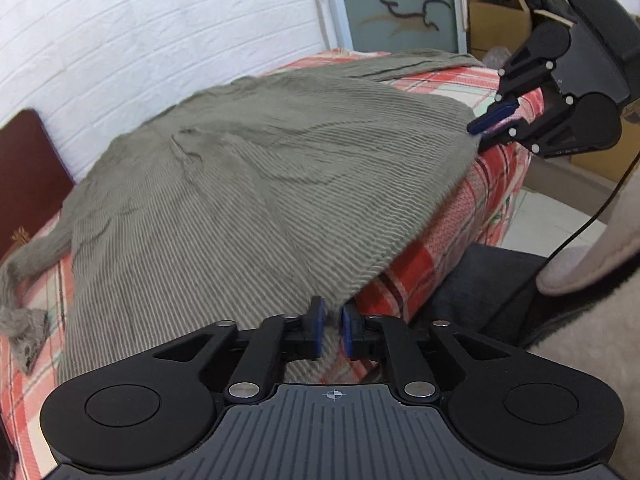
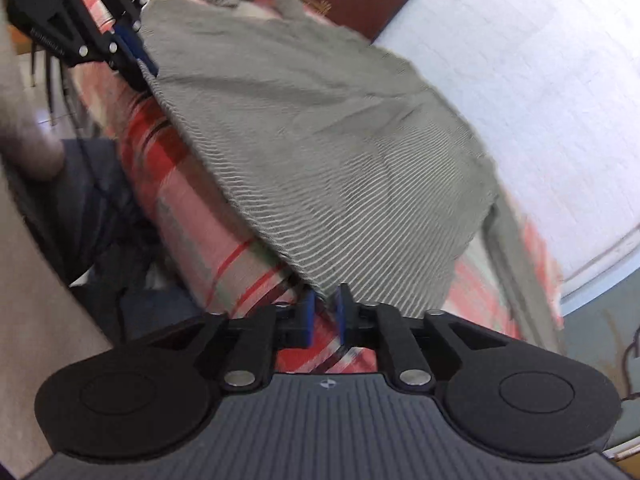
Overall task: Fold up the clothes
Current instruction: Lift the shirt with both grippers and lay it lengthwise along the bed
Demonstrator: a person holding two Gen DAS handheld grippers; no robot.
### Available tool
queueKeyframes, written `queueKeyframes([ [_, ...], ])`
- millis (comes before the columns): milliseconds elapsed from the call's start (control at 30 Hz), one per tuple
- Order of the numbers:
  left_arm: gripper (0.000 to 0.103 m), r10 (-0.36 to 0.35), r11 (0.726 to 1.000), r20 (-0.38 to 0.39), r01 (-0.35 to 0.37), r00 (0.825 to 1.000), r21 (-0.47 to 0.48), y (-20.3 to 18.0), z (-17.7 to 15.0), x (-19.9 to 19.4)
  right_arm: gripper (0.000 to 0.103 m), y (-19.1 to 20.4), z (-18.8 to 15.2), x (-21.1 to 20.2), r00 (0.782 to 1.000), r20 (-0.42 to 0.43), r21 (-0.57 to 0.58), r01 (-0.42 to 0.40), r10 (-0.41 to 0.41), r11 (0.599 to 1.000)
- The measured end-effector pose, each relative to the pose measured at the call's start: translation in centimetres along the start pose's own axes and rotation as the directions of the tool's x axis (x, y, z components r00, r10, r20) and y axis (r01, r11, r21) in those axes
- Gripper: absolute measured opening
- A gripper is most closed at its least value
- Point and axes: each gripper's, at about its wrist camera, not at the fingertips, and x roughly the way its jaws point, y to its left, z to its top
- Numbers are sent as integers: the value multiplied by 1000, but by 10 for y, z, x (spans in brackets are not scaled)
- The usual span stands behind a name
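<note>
At the bottom centre of the left wrist view, the left gripper [image 1: 331,330] is sitting with its blue pads a narrow gap apart, the near edge of a grey ribbed garment [image 1: 256,184] lying in that gap; the pads are not visibly pressing on the cloth, so it looks released rather than held. At the bottom centre of the right wrist view, the right gripper [image 2: 325,314] is likewise standing slightly open, with a corner of the garment [image 2: 320,152] reaching down between its pads and no clear pinch on it. Each gripper is also showing in the other's view: the right one at the upper right of the left view, its blue pads at the garment's far corner, and the left one at the upper left of the right view, at the opposite corner. Outward from the grippers, the garment is spreading across a red, white and pale green checked bed cover [image 1: 452,216], filling the middle of both frames, its front edge running along the bed's near side. A sleeve is trailing toward the lower left of the left view, unfolded. A white brick wall [image 1: 160,40] is rising behind. Judging from this, the garment is laid out roughly flat, and the sleeves and body are yet to be folded.
</note>
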Motion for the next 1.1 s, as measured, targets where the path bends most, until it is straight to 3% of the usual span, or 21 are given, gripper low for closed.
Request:
queueKeyframes([
  [33,35,-7,1000,1,7,1000,-26,5,-3,-5,17,-4,-2,-2,1000,-3,26,-23,23,999],
  [100,44,-6,995,12,7,1000,-95,18,-8,-19,36,-17,-7,-5,996,3,124,-87,87,988],
  [133,51,19,990,30,-15,999,-137,27,-10,-27,40,-25,-12,-10,994,26,193,-113,110,975],
  [233,62,123,951,76,-96,989,-294,62,-16,-46,47,-56,-22,-17,985,106,422,-167,135,891],
  [300,63,215,893,87,-160,973,-421,92,-21,-52,51,-77,-29,-16,978,167,560,-199,125,804],
  [400,63,306,767,16,-236,952,-597,139,-40,-41,52,-99,-38,-10,968,222,685,-239,115,688],
  [467,63,345,668,-36,-273,938,-692,168,-52,-34,53,-105,-45,-10,971,218,722,-224,92,654],
  [533,63,316,623,-57,-252,947,-740,184,-63,-24,60,-109,-51,-6,980,188,754,-185,63,630],
  [633,63,284,620,-73,-241,956,-747,191,-69,-13,63,-122,-58,5,988,147,804,-148,49,577],
  [700,63,281,634,-90,-256,955,-729,192,-71,-4,63,-126,-67,11,990,132,830,-142,57,540],
  [833,63,270,630,-99,-253,958,-734,191,-77,7,65,-129,-71,24,983,161,849,-183,88,495],
  [867,55,258,627,-91,-239,962,-741,191,-77,7,65,-129,-69,25,978,175,848,-208,113,487],
  [900,32,247,624,-83,-224,966,-749,192,-78,6,50,-129,-68,27,972,189,847,-233,139,478],
  [933,1,235,621,-75,-209,969,-755,192,-78,6,32,-129,-66,28,965,203,845,-257,164,468],
  [967,0,227,614,-65,-194,972,-765,192,-78,4,5,-129,-65,29,959,213,845,-276,186,458],
  [1033,0,247,596,-44,-187,968,-781,188,-80,-8,4,-131,-63,20,957,228,841,-287,181,458],
  [1100,0,281,603,-34,-204,959,-772,181,-79,-23,4,-133,-63,7,962,222,839,-271,158,471],
])
